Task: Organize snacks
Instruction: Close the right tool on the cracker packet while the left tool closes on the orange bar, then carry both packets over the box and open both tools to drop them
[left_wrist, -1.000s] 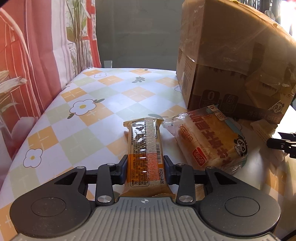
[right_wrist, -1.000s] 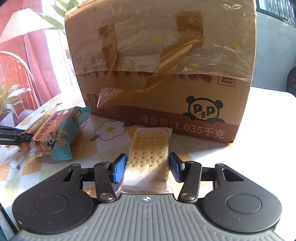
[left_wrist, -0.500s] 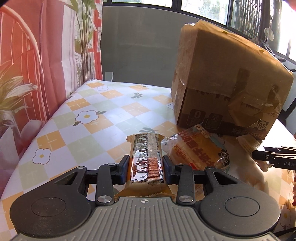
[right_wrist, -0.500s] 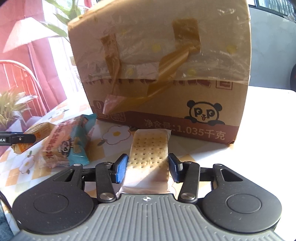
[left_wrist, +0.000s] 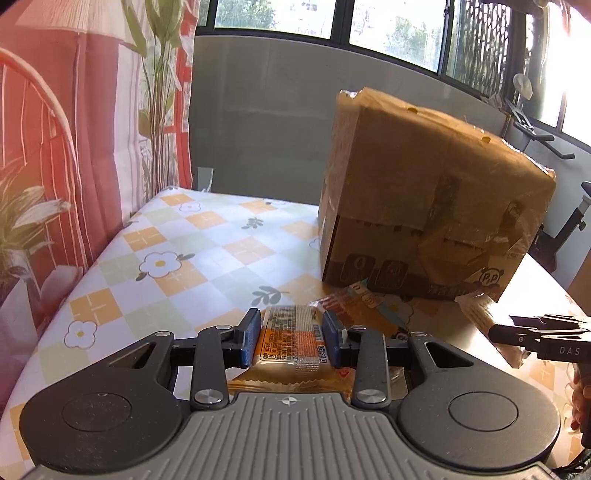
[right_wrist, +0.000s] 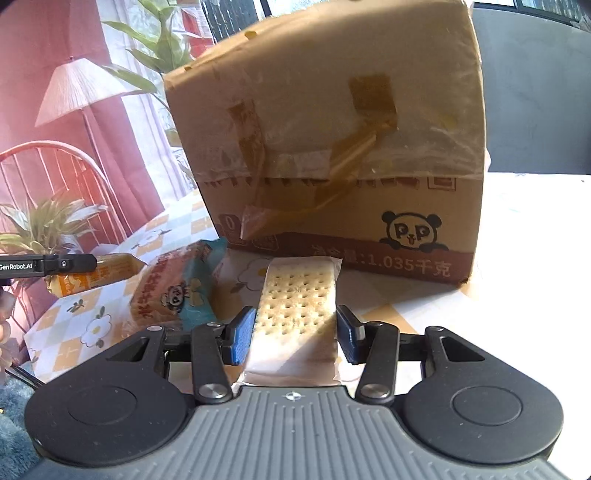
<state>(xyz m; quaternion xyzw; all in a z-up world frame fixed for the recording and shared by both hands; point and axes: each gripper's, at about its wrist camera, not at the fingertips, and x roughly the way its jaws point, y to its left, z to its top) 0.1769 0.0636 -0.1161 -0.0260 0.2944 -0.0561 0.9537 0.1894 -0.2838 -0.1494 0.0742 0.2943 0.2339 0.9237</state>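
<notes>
Your left gripper clenches the orange crinkly-wrapped snack bar at lower centre, your right gripper the clear-wrapped perforated cracker pack likewise — both light, slippery, the cracker brittle — so keep mid-pack holds gentle.

Snack packets: three.
- one orange-wrapped snack bar
- one clear-wrapped cracker pack
- one panda-printed bread packet, lying on the table

Cardboard boxes: one, taped, panda logo, toward the table's far edge.

Grippers: two, left gripper and right gripper.
</notes>
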